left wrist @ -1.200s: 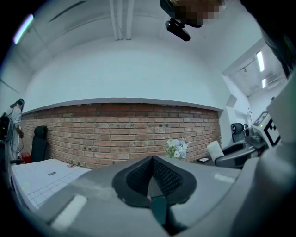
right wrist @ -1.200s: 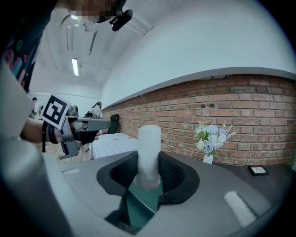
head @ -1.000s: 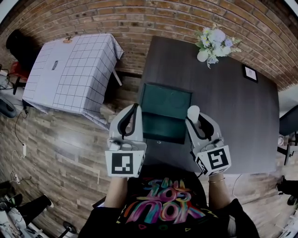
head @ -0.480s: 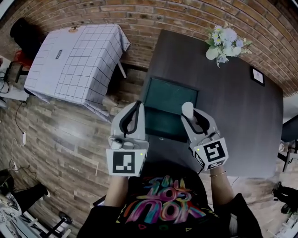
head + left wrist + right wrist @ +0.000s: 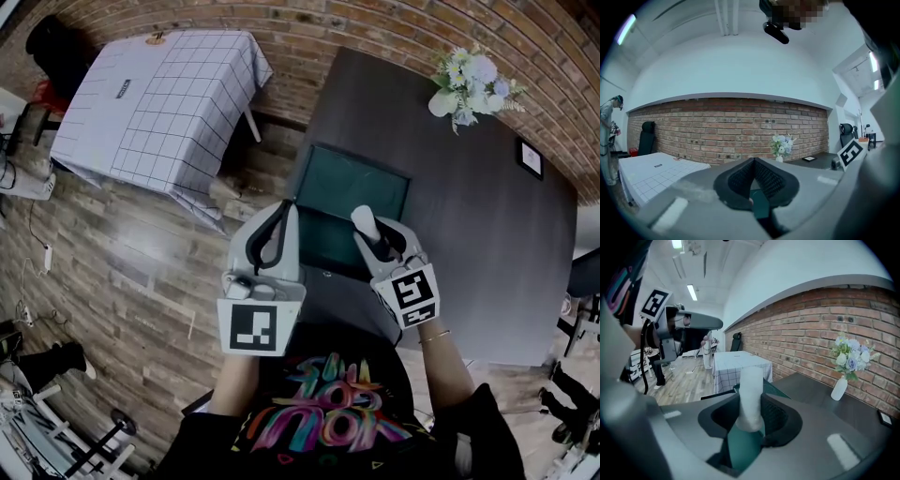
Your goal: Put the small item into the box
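Dark table [image 5: 487, 234]; right gripper [image 5: 372, 238] clamps item [image 5: 751, 394], left gripper [image 5: 280, 214] closed.

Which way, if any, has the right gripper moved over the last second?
Yes. The right gripper, shut on the small white item, has shifted left: from the green box's right edge to over its inside.

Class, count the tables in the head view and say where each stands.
2. A dark table at right, under the green box; a table with a checked cloth at upper left. More may be out of view.
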Demonstrator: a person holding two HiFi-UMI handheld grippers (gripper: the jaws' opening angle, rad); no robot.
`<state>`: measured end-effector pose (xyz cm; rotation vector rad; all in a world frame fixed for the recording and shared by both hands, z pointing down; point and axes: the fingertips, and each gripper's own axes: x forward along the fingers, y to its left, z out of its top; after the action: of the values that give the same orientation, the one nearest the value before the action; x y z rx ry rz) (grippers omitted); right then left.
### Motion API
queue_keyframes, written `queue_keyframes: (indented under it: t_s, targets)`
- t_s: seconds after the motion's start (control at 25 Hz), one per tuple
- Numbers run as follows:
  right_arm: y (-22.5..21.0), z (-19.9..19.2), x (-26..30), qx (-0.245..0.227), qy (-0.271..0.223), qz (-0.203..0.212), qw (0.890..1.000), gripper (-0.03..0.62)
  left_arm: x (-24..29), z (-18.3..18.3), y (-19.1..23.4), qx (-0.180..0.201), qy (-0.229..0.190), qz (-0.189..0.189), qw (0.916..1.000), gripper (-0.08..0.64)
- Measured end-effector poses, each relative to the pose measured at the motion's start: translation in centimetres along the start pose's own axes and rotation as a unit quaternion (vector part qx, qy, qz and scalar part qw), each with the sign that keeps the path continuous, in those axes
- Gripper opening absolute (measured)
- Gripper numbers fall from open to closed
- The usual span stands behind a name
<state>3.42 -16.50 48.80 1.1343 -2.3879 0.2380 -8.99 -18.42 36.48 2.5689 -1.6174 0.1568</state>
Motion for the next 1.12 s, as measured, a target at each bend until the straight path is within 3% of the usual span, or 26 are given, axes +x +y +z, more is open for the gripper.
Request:
queue_keyframes:
  t_s: [0.48,0.72,1.12]
  targets:
    - [2.6,-4.5,3.8,-0.026,0.072,0.054,0.996,0.138,0.0,-0.8,0.4,-0.004,0.008,0.015,0.9999,0.002]
    - [4.4,-5.7,5.0,-0.064,0.095,0.086,0.99,0.138,0.1,-0.6,0.3,-0.004,0.005,0.016,0.9999,0.002]
    - [5.9,-8.5,6.3,-0.081,0.156,0.121,0.977,0.139,-0.2,-1.2,0.9,-0.007,0.01,0.019,0.9997,0.002]
